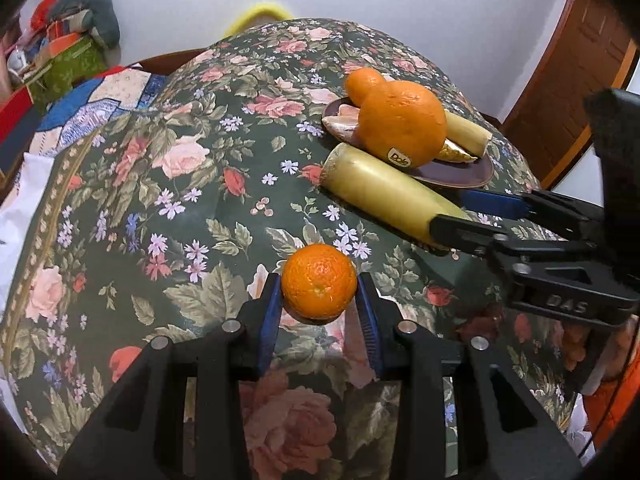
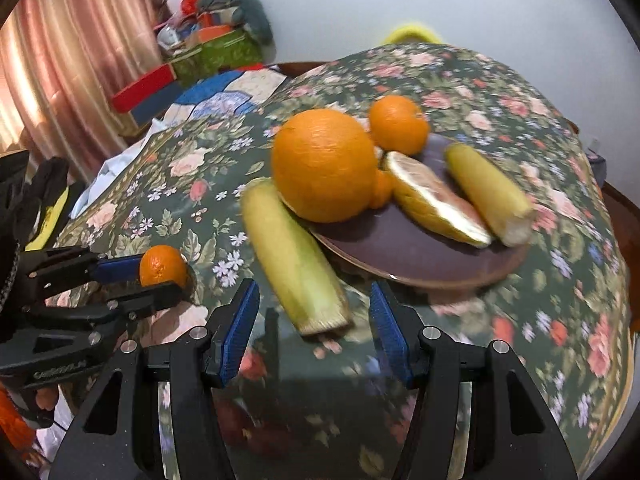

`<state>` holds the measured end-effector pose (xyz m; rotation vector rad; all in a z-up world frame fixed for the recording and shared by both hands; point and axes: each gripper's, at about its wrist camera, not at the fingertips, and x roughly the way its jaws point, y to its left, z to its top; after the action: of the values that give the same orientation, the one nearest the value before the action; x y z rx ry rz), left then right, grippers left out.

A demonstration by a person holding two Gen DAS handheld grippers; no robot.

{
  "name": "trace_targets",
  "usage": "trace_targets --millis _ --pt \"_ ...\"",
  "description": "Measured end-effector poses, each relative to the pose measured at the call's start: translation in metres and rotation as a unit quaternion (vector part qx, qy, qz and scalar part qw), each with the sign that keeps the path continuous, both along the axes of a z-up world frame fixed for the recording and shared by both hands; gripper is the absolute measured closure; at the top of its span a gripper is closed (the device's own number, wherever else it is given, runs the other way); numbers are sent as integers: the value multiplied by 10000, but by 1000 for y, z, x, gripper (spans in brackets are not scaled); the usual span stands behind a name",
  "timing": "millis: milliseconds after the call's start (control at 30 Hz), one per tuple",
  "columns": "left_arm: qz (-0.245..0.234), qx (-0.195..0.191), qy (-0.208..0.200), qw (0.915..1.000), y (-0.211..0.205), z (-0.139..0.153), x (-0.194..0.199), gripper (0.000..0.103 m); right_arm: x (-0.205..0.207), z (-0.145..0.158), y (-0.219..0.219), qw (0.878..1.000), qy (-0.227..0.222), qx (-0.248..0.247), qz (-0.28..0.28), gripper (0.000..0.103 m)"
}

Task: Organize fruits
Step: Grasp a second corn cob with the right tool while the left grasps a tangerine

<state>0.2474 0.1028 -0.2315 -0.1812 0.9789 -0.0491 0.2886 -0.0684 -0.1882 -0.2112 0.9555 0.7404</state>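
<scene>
My left gripper [image 1: 319,296] is closed around a small mandarin [image 1: 319,281] resting on the floral tablecloth; the mandarin also shows in the right wrist view [image 2: 163,266]. My right gripper [image 2: 314,308] is open, its fingers either side of the near end of a yellow-green fruit piece [image 2: 294,260] lying on the cloth; it also shows in the left wrist view [image 1: 384,196]. A dark brown plate [image 2: 420,256] holds a big orange [image 2: 324,164], a smaller orange [image 2: 398,124], a cut citrus wedge [image 2: 432,200] and another yellow piece [image 2: 488,192].
The floral tablecloth [image 1: 180,200] covers a round table. Boxes and clutter [image 2: 200,52] sit on a surface beyond the far left edge, next to a pink curtain [image 2: 72,60]. A wooden door [image 1: 568,80] stands to the right.
</scene>
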Motion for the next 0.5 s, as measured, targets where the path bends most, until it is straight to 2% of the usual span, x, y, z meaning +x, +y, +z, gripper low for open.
trace_targets --millis 133,167,200,233,300,500 --pt "0 7 -57 10000 -1 -2 2 66 3 -11 14 9995 93 -223 197 50" --pt "0 0 -63 10000 -1 -2 2 66 2 -12 15 9993 58 -287 215 52" --pt "1 -19 -66 10000 0 -2 2 66 1 -12 15 9990 -13 -375 224 60" --pt "4 -44 -68 10000 0 -3 3 66 1 -13 15 9989 32 -358 297 63" --pt "16 -56 -69 10000 -1 -2 3 66 -2 -11 10 9989 112 -254 389 66" --pt "-33 -54 -44 10000 -6 -1 0 66 -18 -9 -7 9979 15 -355 548 68"
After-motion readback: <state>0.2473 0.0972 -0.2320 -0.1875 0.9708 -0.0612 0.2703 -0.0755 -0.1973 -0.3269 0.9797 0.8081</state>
